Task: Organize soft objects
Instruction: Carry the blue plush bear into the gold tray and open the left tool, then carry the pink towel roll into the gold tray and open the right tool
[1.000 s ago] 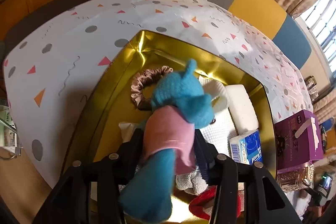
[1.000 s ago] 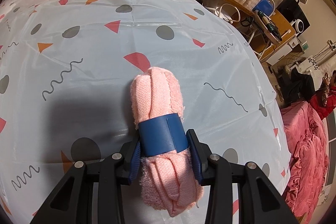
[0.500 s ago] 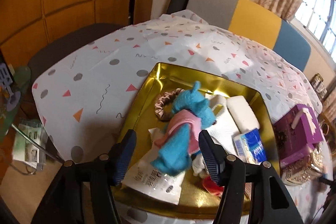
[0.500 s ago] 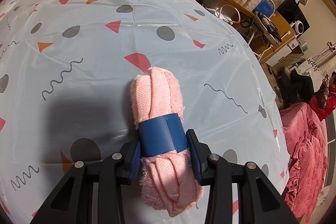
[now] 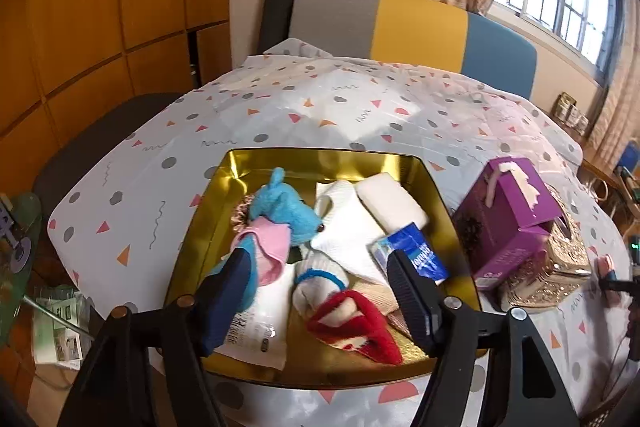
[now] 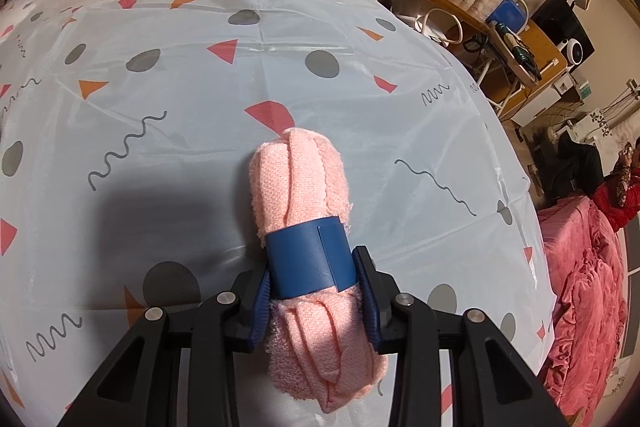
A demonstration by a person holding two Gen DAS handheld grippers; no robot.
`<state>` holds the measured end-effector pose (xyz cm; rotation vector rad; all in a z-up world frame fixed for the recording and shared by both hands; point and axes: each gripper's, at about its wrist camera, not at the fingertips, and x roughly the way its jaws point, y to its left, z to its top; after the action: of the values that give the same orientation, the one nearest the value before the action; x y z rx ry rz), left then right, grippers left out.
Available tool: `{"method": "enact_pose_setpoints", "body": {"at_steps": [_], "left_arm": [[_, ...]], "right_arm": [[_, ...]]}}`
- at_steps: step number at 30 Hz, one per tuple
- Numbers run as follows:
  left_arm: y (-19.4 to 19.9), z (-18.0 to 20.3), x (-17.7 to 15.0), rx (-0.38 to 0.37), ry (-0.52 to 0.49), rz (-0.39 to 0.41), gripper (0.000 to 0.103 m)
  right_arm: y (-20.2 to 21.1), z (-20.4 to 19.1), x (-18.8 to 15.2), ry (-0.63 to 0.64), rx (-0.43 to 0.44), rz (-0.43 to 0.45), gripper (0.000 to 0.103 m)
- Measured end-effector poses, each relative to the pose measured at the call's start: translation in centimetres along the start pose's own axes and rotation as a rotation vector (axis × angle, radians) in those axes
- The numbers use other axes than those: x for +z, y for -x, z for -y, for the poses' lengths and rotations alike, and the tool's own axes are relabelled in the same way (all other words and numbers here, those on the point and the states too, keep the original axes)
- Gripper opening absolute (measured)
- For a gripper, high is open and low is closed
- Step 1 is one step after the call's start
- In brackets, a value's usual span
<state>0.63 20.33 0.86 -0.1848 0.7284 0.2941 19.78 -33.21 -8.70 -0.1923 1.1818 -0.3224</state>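
Partly hidden behind left gripper (image 5: 320, 267) fingers: white packet (image 5: 256, 331), red-and-white plush (image 5: 352, 319). Brown scrunchie (image 5: 242, 213) mostly covered by blue toy with pink cloth (image 5: 280, 223). All inside gold tray (image 5: 192, 227). Left jaws just opening, wide apart, gripping nothing. Purple box (image 5: 508, 219) beside tray. Right gripper (image 6: 316, 291) clamped on pink rolled towel (image 6: 300, 187), resting on patterned tablecloth (image 6: 160, 107).

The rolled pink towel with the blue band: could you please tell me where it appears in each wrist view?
Left wrist view: only a pink sliver shows at the far right edge, too small to tell if it is the rolled pink towel.
Right wrist view: lower centre, lying on the table, between the right gripper's fingers.
Shared landmark: the patterned tablecloth.
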Motion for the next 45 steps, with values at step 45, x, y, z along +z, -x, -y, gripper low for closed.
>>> {"method": "enact_pose_setpoints", "body": {"at_steps": [45], "left_arm": [[0.3,-1.1,-2.1,-0.04,-0.023,-0.021,0.081]], "right_arm": [[16.8,-11.7,7.5,-0.002,0.515,0.243,0.036]]}}
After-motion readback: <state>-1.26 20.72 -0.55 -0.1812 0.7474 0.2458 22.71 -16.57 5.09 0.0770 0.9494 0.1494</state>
